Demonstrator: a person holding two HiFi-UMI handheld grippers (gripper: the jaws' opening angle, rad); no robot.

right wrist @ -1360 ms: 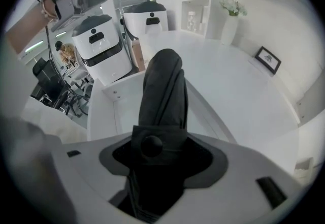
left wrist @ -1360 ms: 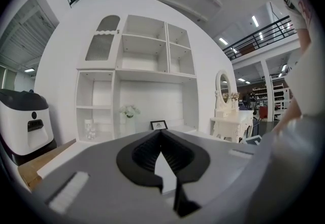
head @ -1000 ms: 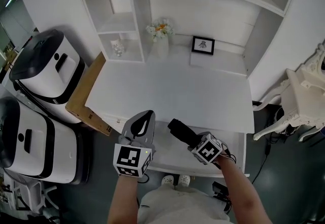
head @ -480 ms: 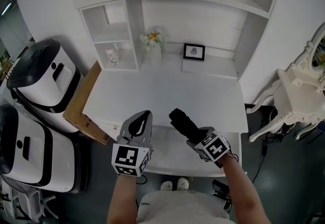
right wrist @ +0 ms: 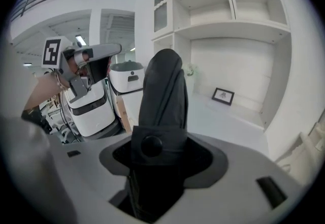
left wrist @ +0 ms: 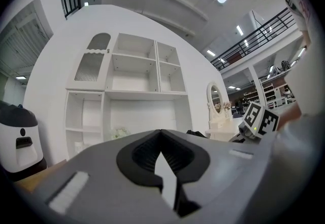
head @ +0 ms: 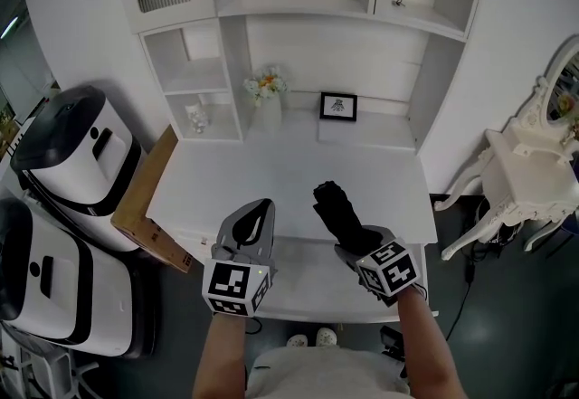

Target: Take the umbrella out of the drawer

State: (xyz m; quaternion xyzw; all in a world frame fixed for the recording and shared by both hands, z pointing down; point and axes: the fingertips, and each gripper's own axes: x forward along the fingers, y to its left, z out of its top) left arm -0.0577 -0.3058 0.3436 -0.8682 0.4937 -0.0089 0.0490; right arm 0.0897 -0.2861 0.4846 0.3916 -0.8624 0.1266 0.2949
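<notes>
"How were the arms held?"

"Both forearms reached forward over the open drawer (head: 303, 284). The left gripper (head: 256, 213) had its jaws together, empty. The right gripper (head: 355, 243) was clamped on the black folded umbrella (head: 336, 209), which tilted up over the desk's (head: 271, 166) front edge."

"And beyond?"

"The white desktop ran back to the picture frame (head: 337, 106) and the flowers (head: 263, 84)."

Framed picture (head: 337, 106) near flower vase (head: 265, 91); white appliance (head: 72, 148) at left.

umbrella (head: 341, 216) | black, folded | tilted up above open drawer (head: 312, 275)
</notes>
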